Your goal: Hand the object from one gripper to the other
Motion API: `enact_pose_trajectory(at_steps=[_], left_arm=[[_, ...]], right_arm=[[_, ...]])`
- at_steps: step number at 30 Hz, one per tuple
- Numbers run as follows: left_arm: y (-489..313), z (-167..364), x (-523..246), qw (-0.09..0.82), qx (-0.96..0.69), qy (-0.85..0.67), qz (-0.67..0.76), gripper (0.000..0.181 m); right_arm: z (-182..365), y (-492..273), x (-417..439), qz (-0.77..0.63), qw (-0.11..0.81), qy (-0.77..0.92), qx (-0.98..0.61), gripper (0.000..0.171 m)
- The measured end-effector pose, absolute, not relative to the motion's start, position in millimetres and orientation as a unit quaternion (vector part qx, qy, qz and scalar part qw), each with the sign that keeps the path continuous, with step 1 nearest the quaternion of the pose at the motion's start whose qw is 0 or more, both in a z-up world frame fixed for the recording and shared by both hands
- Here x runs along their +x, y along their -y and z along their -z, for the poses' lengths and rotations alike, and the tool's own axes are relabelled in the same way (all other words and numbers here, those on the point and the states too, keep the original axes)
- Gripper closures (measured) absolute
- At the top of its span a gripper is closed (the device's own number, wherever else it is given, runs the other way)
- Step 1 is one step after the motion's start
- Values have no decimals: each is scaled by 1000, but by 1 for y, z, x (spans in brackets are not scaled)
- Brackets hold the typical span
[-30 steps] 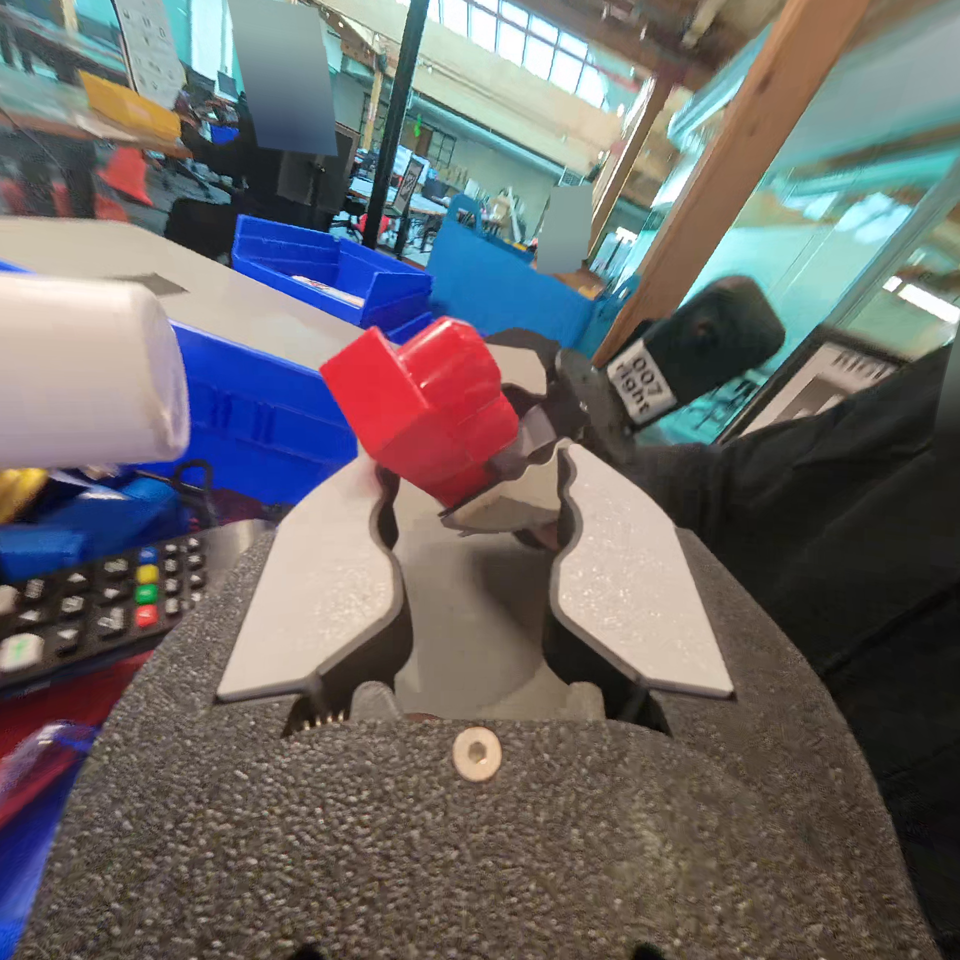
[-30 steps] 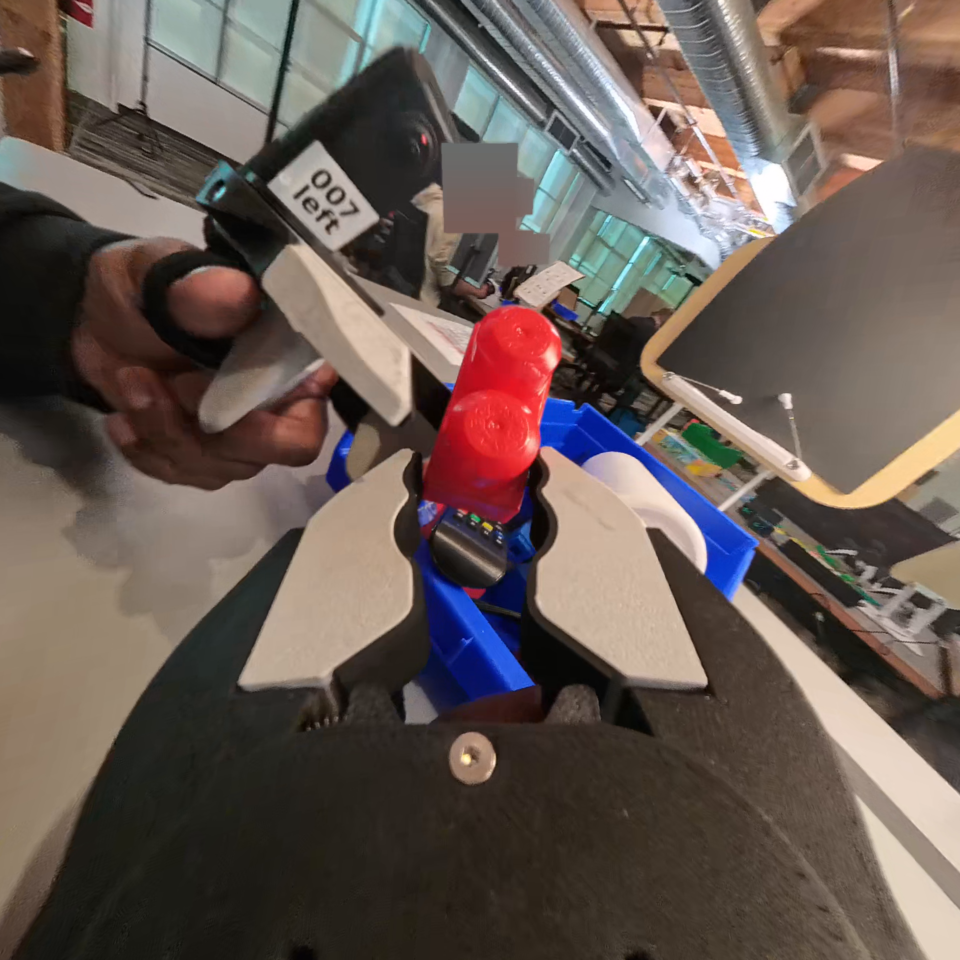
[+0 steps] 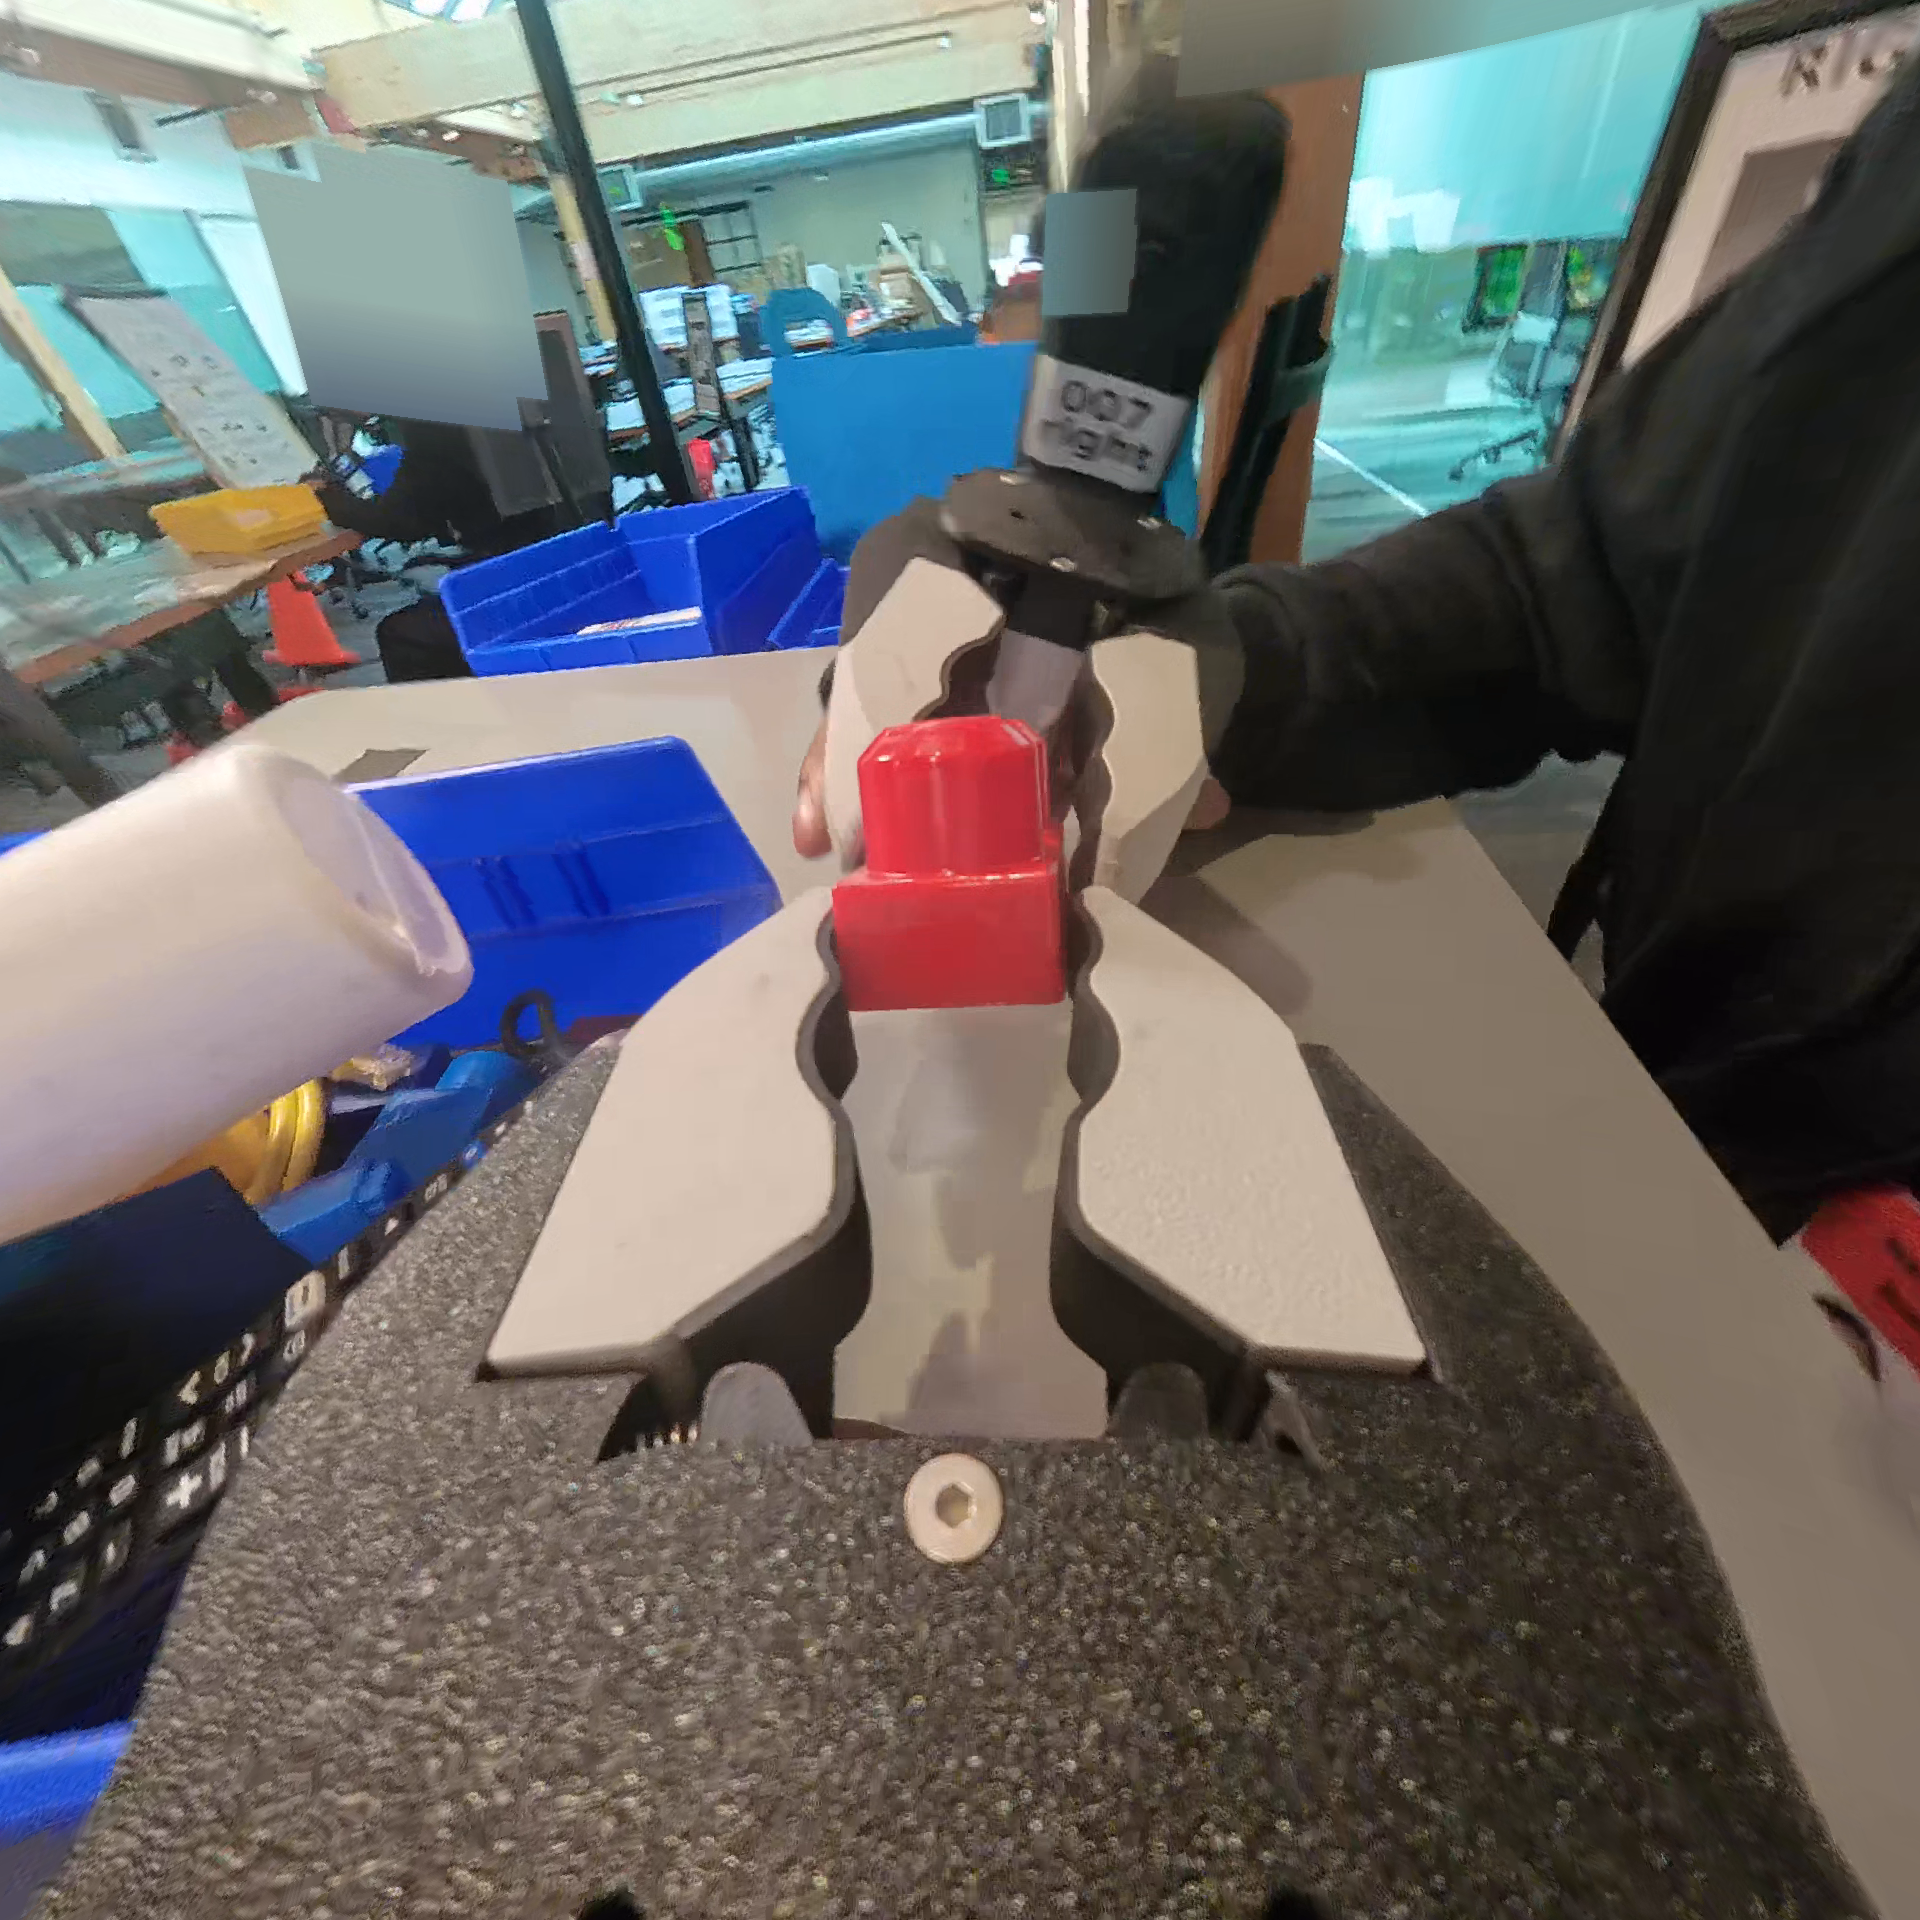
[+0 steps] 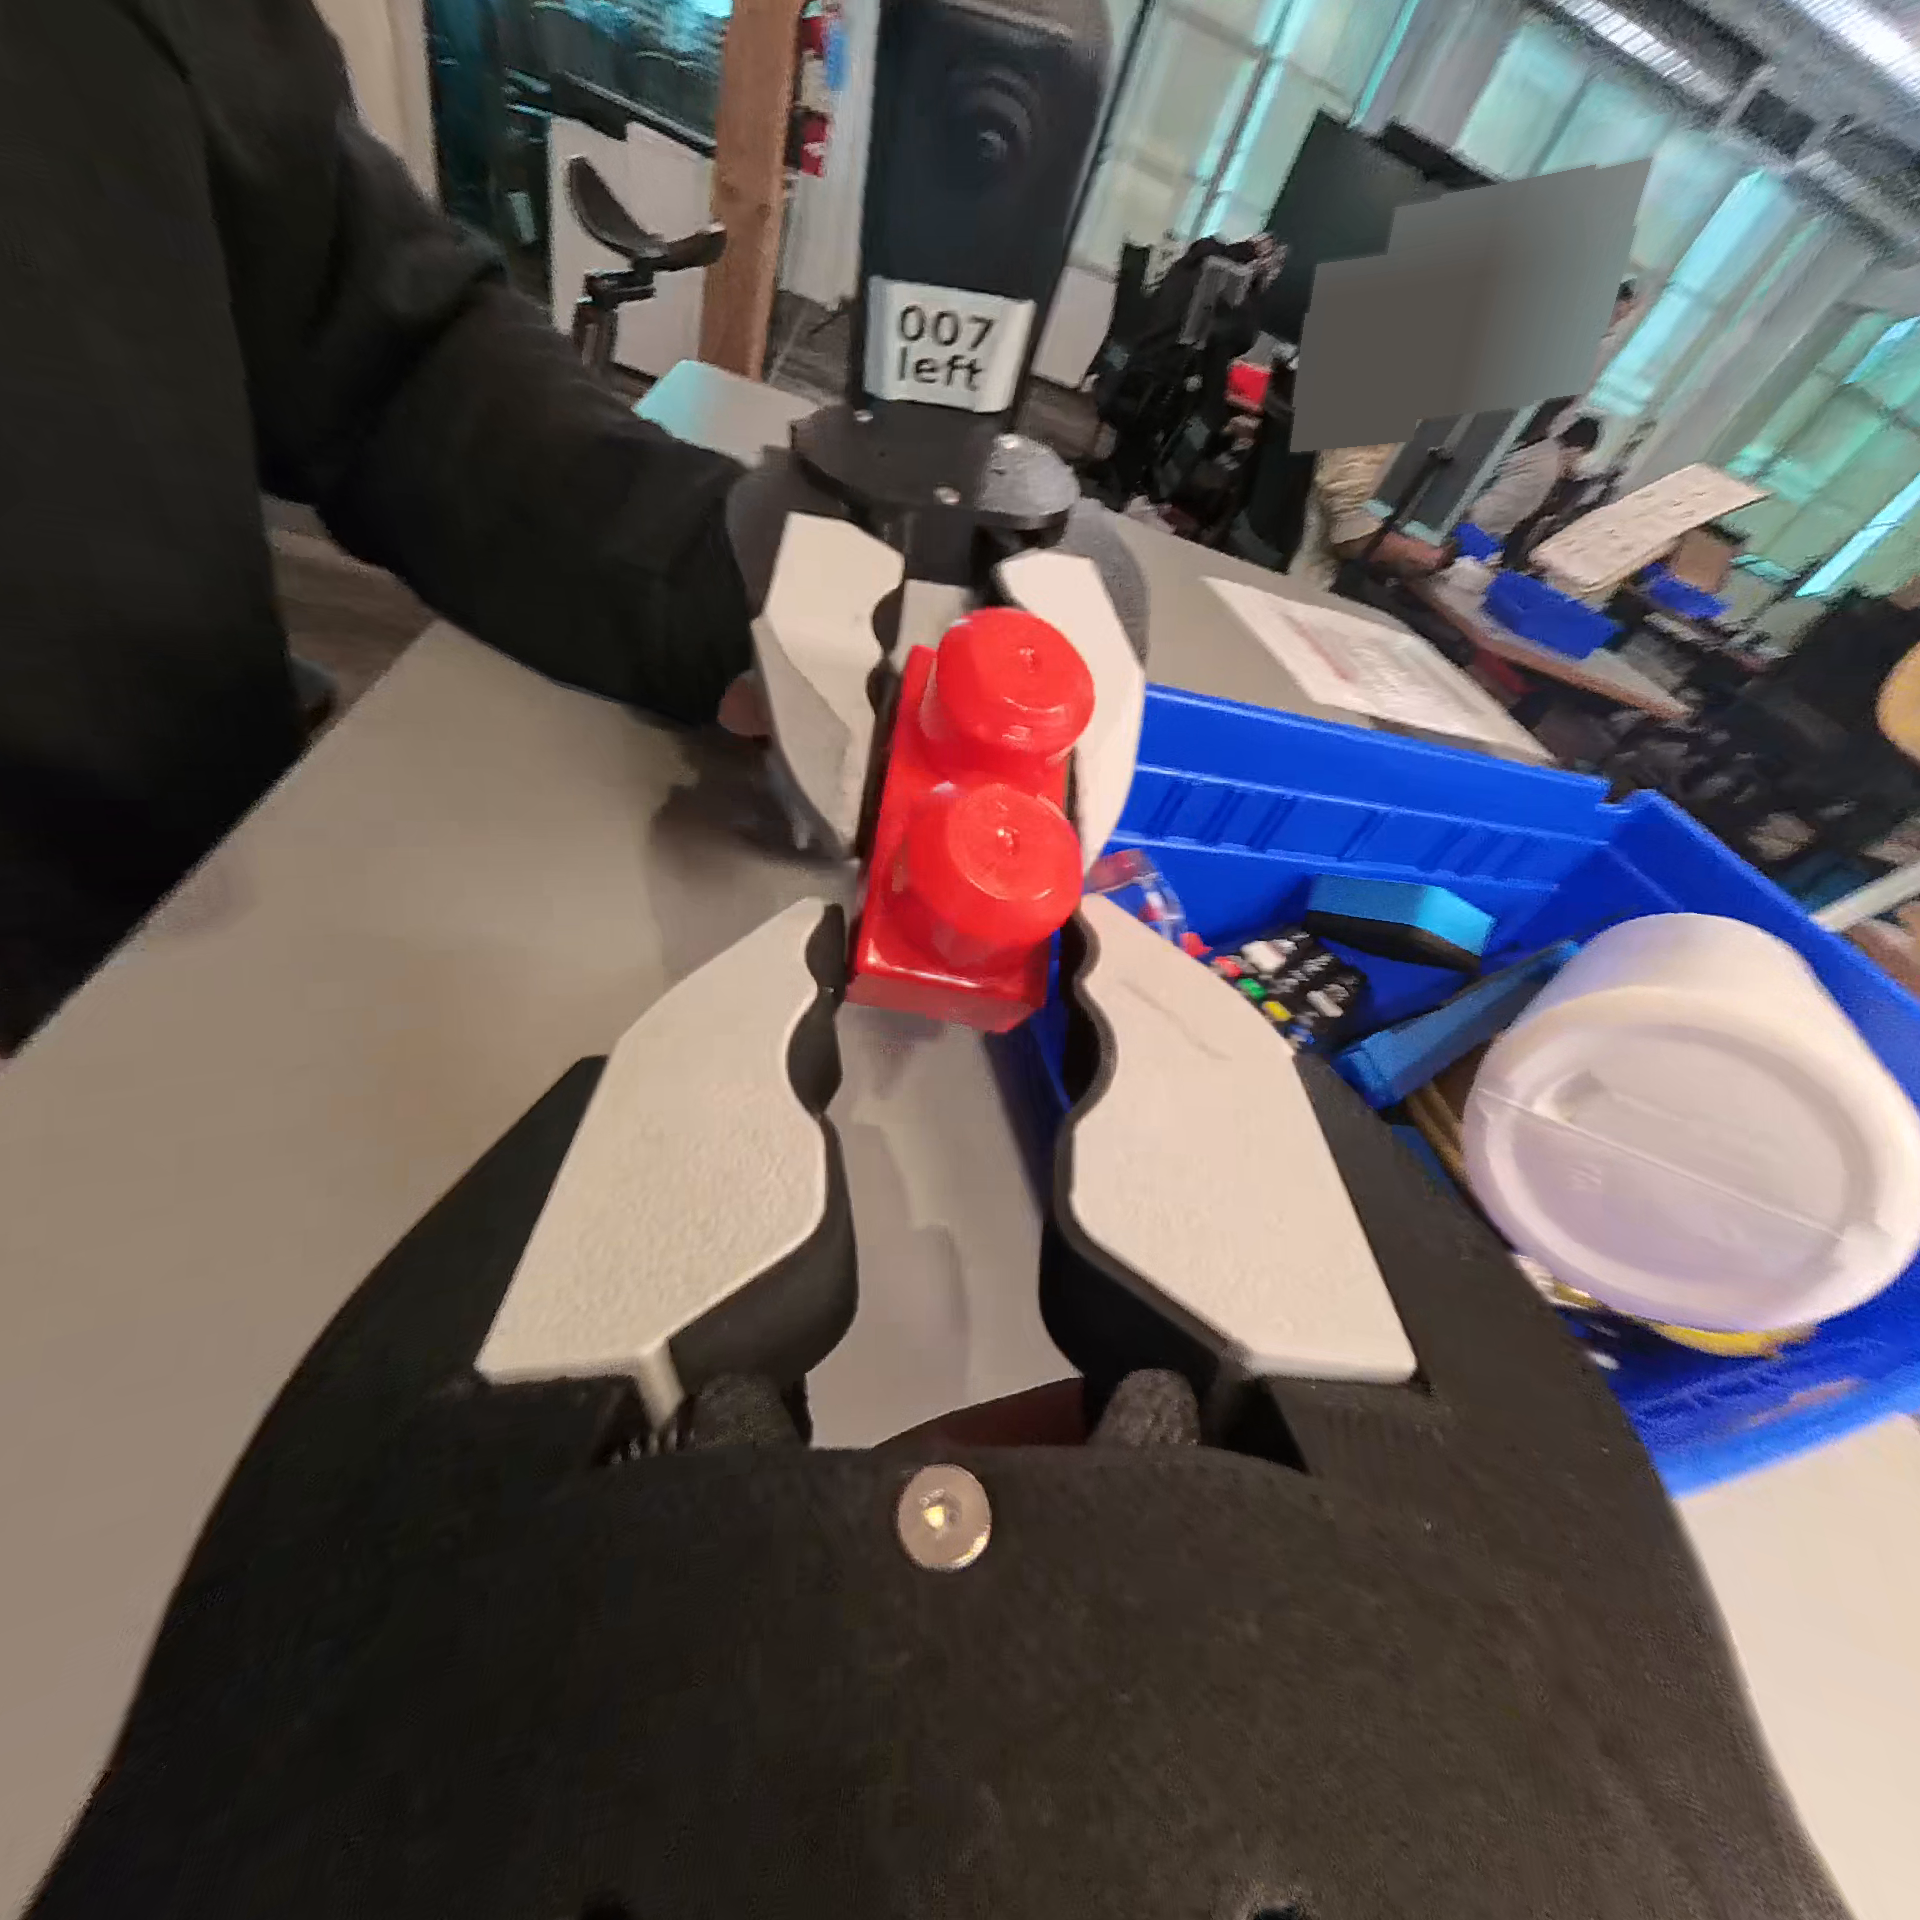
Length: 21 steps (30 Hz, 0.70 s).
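Two tongs, left tongs (image 3: 951,940) & right tongs (image 4: 948,961), both clamped on 1 red block (image 4: 961,831); 1 blue bin (image 4: 1455,821) beside.

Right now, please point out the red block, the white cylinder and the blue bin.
red block (image 3: 951,940): left wrist view, square base.
white cylinder (image 4: 1683,1143): right wrist view, round end face.
blue bin (image 4: 1382,779): right wrist view, far wall.

Blue bin (image 4: 1455,821) crowds right; grey table (image 4: 312,935) open left.
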<state>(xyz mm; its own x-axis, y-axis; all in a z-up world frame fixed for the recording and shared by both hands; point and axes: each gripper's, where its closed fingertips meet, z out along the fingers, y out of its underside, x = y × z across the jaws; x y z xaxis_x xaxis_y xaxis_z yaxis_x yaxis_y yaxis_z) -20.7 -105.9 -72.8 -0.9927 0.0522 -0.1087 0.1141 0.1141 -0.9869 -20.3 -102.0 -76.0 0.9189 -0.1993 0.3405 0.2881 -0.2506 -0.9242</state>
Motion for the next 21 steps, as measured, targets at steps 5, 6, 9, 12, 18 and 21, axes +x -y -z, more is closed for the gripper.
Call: enact_pose_trajectory(at_steps=[5,6,9,12,18,21], left_arm=[[104,63,-5,-45,-32,-719,693,143],[103,63,-3,-59,-45,-714,696,143],[103,61,0,-97,-72,-702,702,143],[106,65,-3,-104,-71,-709,694,143],[107,68,-11,-104,-45,-720,685,142],[105,63,-20,-85,-4,-716,693,140]], right_arm=[[62,108,0,411,573,57,-707,105],[62,108,3,446,553,66,-701,101],[65,105,5,513,514,95,-681,95],[61,104,2,531,518,99,-664,96],[61,106,1,524,534,90,-657,125],[62,106,-1,487,560,74,-666,125]])
